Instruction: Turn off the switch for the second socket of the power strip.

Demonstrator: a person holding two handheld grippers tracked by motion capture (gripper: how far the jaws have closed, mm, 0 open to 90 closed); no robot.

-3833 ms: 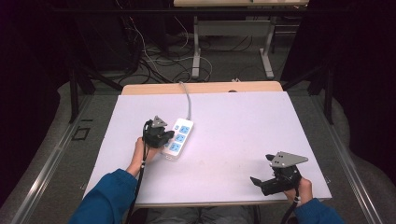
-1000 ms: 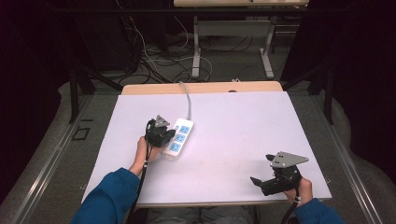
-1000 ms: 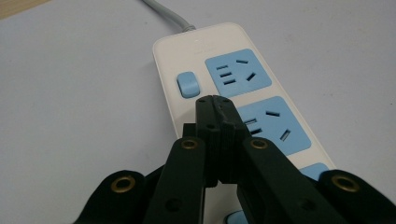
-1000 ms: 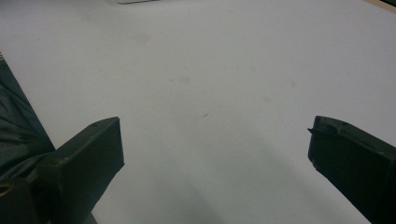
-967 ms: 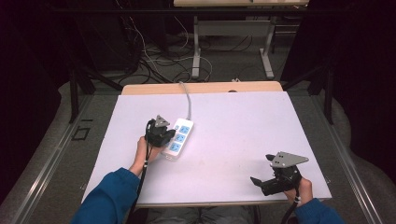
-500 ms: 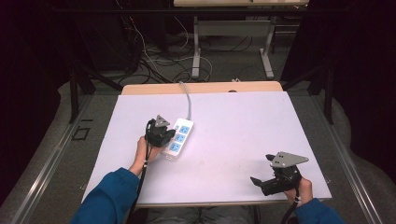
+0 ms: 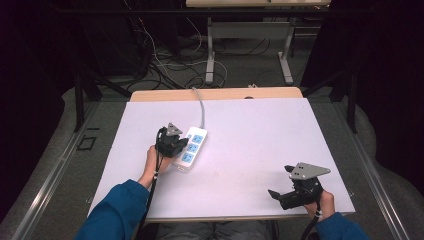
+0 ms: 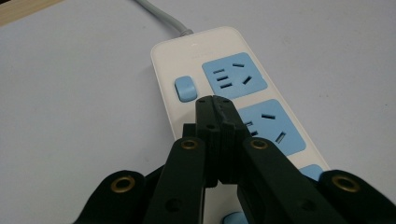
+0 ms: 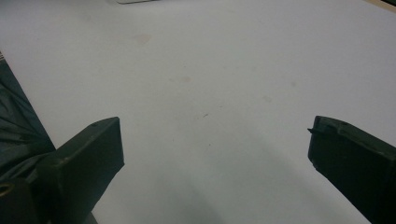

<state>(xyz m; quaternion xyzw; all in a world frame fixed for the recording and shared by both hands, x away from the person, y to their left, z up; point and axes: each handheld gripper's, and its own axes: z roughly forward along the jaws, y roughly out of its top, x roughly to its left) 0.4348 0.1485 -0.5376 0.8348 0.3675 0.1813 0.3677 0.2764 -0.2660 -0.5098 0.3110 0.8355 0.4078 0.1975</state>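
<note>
Left gripper (image 8: 215, 100) with jaws pressed together, tips over one white power strip (image 8: 187, 56) beside its blue switch (image 8: 184, 88), three blue sockets counted, strip left of centre on one table (image 7: 260, 130), right gripper (image 7: 287, 197) gaping, well apart.

High cam looks down on table (image 7: 260, 130); gripper cams close, sharing its white top.

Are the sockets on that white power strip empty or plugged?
Empty: the power strip shows bare blue sockets, no plugs.
</note>
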